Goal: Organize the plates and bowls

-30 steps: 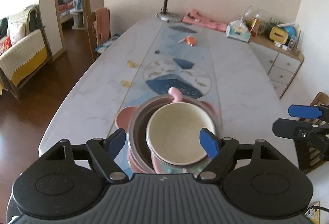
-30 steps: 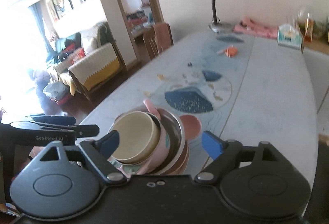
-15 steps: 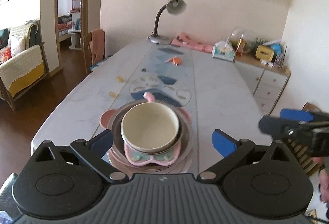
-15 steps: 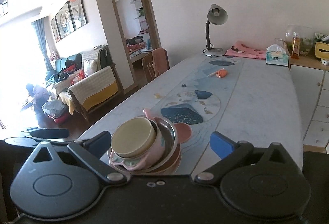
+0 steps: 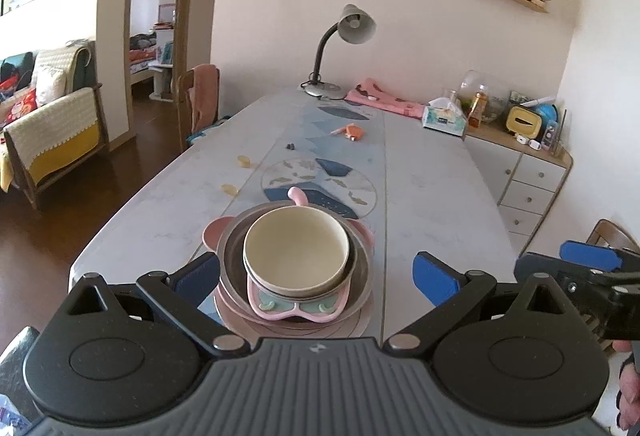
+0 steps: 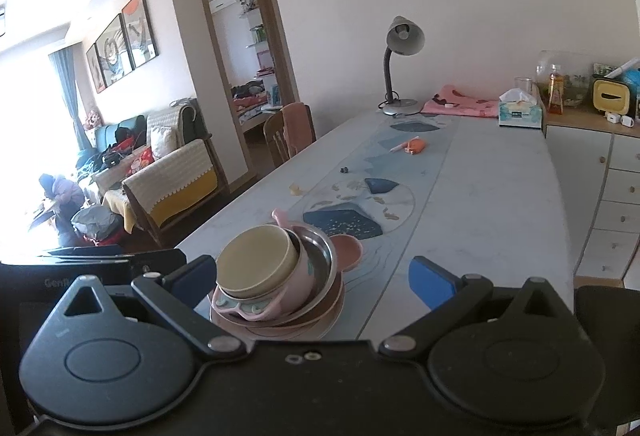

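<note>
The cream bowl [image 5: 296, 248] sits on top of the stack, near the close end of the table [image 5: 436, 196]. It rests inside a pink bowl [image 5: 296, 306] with little ears. Under that is a metal bowl [image 6: 320, 256], and under that are pink plates [image 5: 352, 324]. They all nest one inside the other, though from the right the stack looks a bit tilted. I think the job is nearly done or done, since no other plate or bowl shows on the table.

The left gripper [image 5: 316, 278] has its jaws spread as wide as they go. They have just been opening. The stack is seen between the blue pads [image 5: 434, 276], but the pads do not touch it. It holds nothing.

The right gripper [image 6: 316, 278] is also spread wide and holds nothing. Its jaws have just been opening too. The stack shows near its left pad, but apart from it.

Far down the table stand a lamp [image 5: 348, 36] and a tissue box [image 5: 444, 116].
</note>
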`<state>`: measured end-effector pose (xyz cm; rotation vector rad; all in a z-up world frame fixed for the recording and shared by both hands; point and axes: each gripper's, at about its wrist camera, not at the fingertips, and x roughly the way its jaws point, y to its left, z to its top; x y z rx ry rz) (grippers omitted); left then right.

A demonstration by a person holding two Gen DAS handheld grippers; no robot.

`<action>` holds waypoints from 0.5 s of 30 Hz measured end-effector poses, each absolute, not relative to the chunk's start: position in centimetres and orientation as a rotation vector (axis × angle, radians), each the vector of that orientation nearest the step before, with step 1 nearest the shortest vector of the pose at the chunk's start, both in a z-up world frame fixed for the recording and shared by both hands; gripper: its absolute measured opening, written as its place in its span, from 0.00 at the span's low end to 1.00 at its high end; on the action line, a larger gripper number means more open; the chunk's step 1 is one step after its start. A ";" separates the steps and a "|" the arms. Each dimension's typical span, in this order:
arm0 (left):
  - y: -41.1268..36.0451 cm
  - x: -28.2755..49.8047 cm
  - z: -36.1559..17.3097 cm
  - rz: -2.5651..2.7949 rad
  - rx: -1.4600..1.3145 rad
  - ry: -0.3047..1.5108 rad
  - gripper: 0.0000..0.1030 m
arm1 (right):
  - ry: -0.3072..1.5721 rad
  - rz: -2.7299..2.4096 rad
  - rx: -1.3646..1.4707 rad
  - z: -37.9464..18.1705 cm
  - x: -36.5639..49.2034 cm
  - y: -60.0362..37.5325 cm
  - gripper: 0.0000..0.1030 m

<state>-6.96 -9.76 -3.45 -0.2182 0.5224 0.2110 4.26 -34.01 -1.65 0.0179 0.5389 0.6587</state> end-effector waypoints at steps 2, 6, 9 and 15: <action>-9.8 -7.0 -3.4 0.220 -0.219 0.525 1.00 | 0.537 0.647 0.017 -1.6 4.1 -34.1 1.00; -10.3 -6.9 -3.2 0.231 -0.193 0.513 1.00 | 0.525 0.637 0.012 -1.5 4.1 -34.1 1.00; -10.5 -6.9 -3.1 0.219 -0.191 0.496 1.00 | 0.523 0.638 0.014 -1.6 4.1 -34.2 1.00; -10.5 -6.6 -3.5 0.206 -0.224 0.510 1.00 | 0.518 0.621 0.026 -1.6 4.1 -34.4 1.00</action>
